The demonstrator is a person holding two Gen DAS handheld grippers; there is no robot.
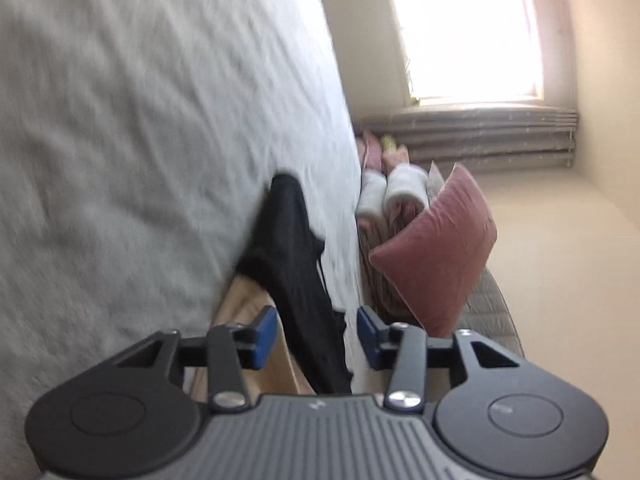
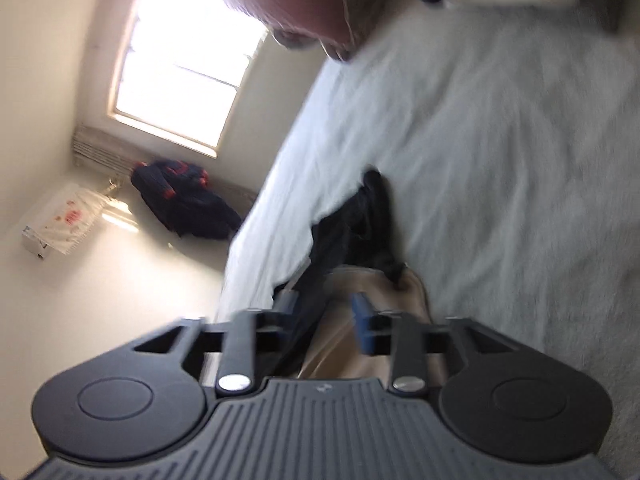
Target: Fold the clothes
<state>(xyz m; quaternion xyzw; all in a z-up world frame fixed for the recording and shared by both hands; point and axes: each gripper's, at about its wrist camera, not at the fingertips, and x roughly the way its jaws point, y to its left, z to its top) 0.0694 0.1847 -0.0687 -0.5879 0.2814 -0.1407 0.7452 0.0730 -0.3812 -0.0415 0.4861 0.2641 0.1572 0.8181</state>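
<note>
Both my left gripper [image 1: 316,336] and right gripper [image 2: 324,320] stand spread, pinching nothing; I should lift clear of the black garment [image 1: 296,264] at lower centre without snagging it.

black garment [image 1: 296,264] motion-blurred, lower end hidden behind hand-held gripper [image 1: 316,332]
</note>
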